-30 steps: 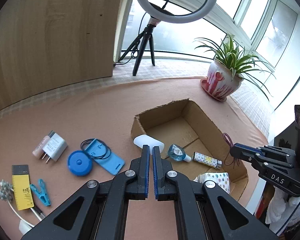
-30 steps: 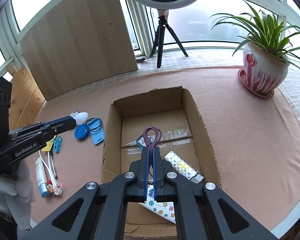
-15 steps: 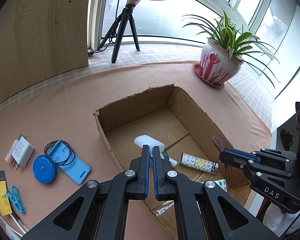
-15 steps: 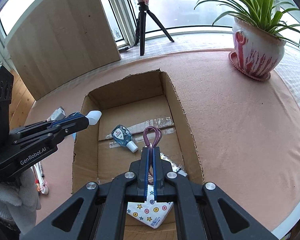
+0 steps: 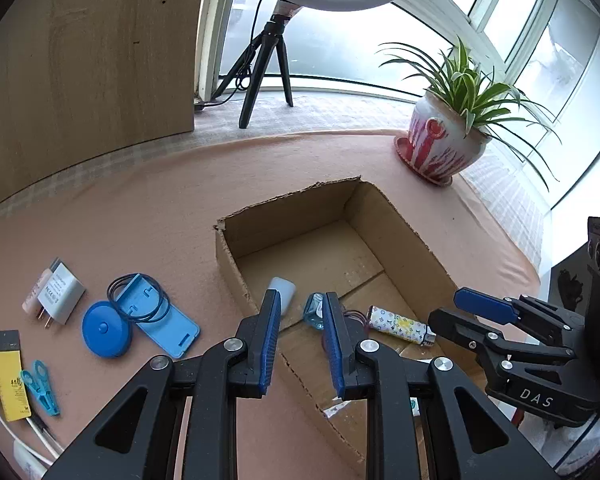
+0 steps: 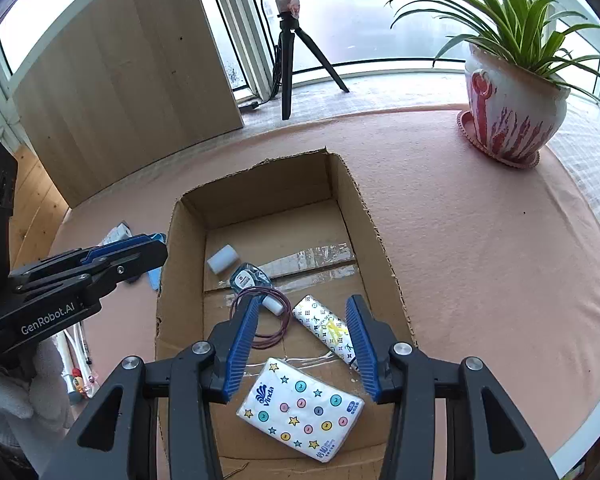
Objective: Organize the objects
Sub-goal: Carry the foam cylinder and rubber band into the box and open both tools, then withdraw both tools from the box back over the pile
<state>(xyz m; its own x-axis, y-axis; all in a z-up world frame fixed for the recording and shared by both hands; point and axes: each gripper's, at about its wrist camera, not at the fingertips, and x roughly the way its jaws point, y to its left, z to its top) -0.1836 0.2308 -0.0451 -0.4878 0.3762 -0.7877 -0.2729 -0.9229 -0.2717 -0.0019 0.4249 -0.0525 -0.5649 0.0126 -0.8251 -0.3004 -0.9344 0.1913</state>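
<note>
Left gripper (image 5: 300,334) over the box's near-left corner, blue ribbed pads spread, nothing between them. Right gripper (image 6: 302,336) over the box's near end, jaws likewise wide and empty.

Below, on the floor of the cardboard box (image 6: 380,240): white cap (image 6: 223,258), a short rounded plastic cylinder lying on its side near the left wall; small clear-blue bottle (image 6: 249,276) just beside it, white cap end toward the camera; thin maroon hair tie (image 6: 260,320), a limp loop touching the bottle; patterned lighter (image 6: 327,330), long axis slanting toward the near right; soft tissue pack (image 6: 300,408) with stars and dots, flat at the near end. Box walls corrugated, top edges torn ragged, tape strips glossy across the floor seam.

Outward, left of the box on the pink cloth (image 5: 140,208): blue case (image 5: 156,320) with a black cord loop on top, long axis pointing away from the box; round blue tape measure (image 5: 106,334) touching it; grey charger (image 5: 60,292) further left, prongs down-left; yellow ruler (image 5: 10,376) and small blue clip (image 5: 40,386) near the frame edge.

All loose pieces to the left, so nearer the left gripper; likely next pick the case or tape measure, reached by swinging left and down. Hard, smooth plastics, the disc likely awkward flat, easier by its rim.
</note>
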